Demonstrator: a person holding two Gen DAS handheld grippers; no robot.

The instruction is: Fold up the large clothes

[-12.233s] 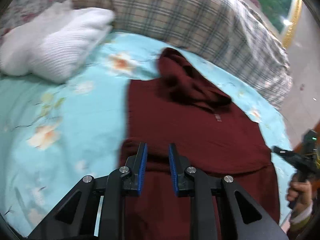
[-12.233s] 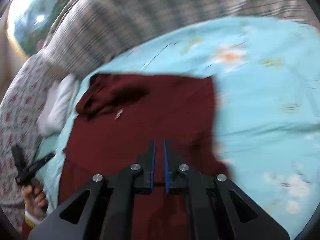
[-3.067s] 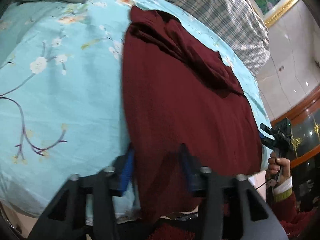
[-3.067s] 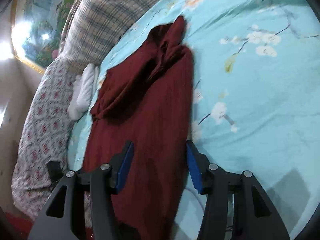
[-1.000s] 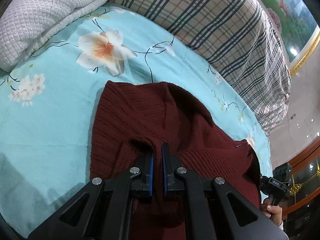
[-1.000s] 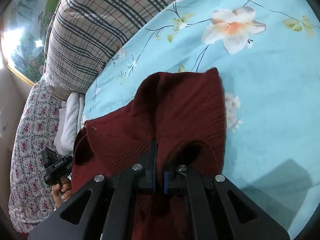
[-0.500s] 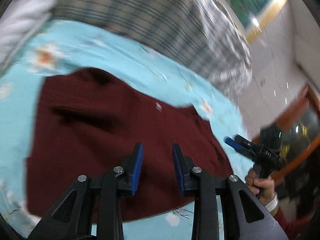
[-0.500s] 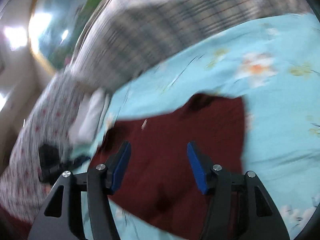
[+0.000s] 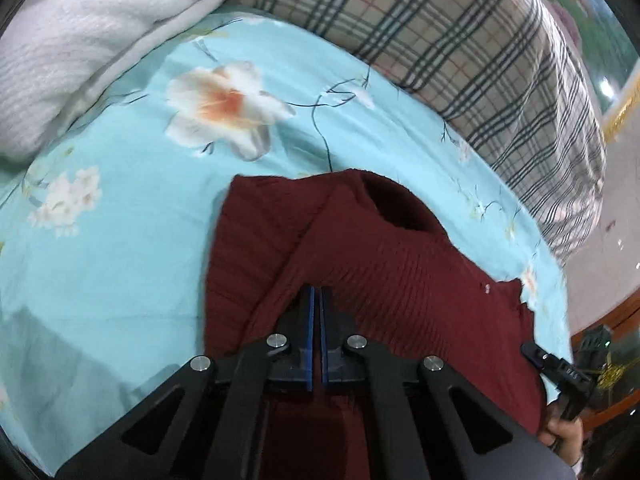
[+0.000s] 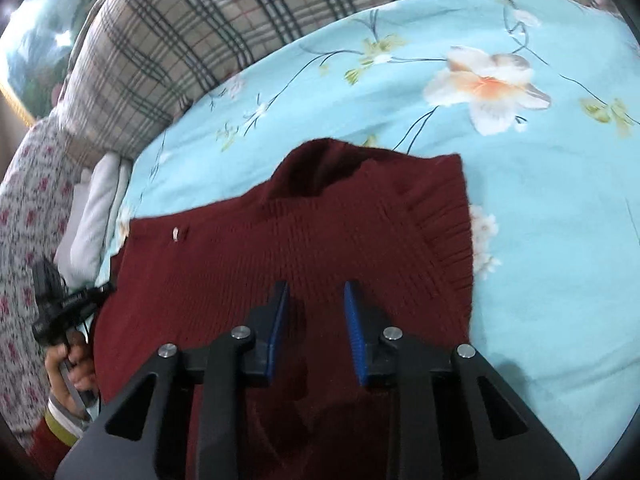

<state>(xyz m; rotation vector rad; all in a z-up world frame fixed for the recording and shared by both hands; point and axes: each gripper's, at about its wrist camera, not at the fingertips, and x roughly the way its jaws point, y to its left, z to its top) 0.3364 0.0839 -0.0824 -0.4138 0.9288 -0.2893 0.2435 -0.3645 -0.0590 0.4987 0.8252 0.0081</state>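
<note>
A dark red knit sweater [image 9: 400,280] [image 10: 320,240] lies folded on the light blue floral sheet [image 9: 120,220]; its ribbed edge faces the pillows. My left gripper [image 9: 315,292] is shut, its blue pads pressed together low over the sweater's left part; I see no cloth between them. My right gripper [image 10: 316,286] hangs over the sweater's right part. Its jaws are partly apart and closing, and the knit lies under the gap with the pads off it. A hand [image 10: 68,360] holding the left gripper shows at the sweater's left edge in the right wrist view.
A plaid quilt [image 9: 460,40] [image 10: 180,40] runs along the far side of the bed. A white knitted blanket [image 9: 80,40] lies at the far left, and flowered bedding [image 10: 24,200] borders that side. Tiled floor [image 9: 600,260] lies beyond the bed's right edge.
A second ago both grippers were shut on the sweater. Half a second ago they stood open and drawn back. Now both are close over it again, the left shut, the right narrower.
</note>
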